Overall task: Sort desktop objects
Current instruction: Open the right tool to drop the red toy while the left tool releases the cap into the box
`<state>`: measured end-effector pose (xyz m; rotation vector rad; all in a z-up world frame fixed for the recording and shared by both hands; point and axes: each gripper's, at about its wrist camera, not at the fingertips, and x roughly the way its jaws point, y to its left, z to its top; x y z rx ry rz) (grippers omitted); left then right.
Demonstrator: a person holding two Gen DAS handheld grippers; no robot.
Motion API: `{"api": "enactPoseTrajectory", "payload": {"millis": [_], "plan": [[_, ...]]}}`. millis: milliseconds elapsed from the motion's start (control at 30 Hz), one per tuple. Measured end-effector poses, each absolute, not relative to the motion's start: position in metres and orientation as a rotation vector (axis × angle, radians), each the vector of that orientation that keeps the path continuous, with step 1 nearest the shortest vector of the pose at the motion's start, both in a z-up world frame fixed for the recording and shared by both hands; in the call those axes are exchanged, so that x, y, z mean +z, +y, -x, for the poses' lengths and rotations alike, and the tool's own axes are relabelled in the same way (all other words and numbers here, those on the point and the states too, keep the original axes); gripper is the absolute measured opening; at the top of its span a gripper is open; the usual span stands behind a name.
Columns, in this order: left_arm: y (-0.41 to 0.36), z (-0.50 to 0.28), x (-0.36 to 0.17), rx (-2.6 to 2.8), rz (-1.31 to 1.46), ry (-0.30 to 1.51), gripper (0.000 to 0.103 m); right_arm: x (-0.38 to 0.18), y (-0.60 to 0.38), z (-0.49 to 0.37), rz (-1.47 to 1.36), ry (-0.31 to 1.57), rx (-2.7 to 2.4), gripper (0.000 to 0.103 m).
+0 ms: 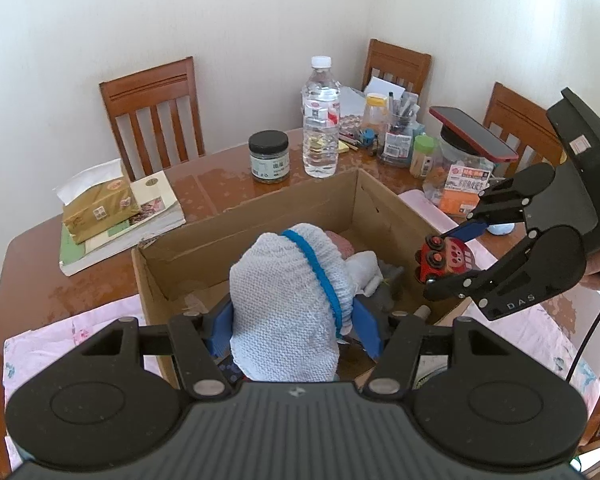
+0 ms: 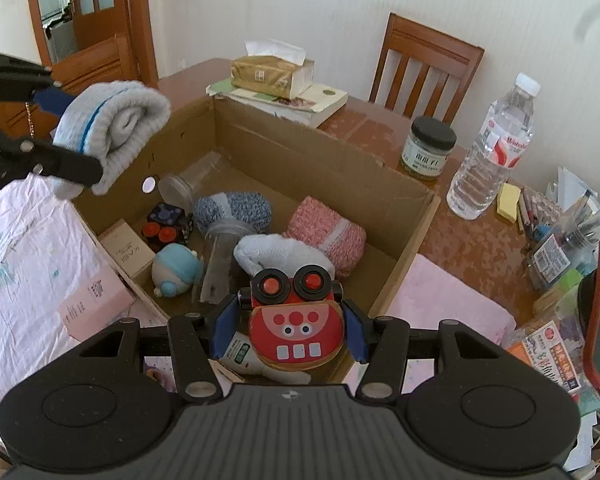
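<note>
Over cardboard box: left gripper clamps knit roll; right gripper toy.

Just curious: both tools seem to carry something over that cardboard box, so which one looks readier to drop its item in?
Probably the right tool: its red toy hangs above the cardboard box interior, while the left tool's knitted roll sits over the near rim.

chairs, door, white walls behind table

Inside the brown cardboard box: three knitted rolls, blue, pink and white. Beyond it on the bench: one clear plastic water bottle, one black-lidded jar, three wooden chairs.
</note>
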<state>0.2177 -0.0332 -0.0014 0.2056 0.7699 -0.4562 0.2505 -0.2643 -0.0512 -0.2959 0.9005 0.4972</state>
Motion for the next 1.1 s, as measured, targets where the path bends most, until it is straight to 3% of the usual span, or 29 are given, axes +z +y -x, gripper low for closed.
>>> {"api": "enactPoseTrajectory", "payload": {"millis": [1100], "plan": [[-0.045,-0.302,-0.024,-0.406,-0.242,0.876,0.061,-0.007,-0.292,-0.220,0.239,0.911,0.397,0.072]]}}
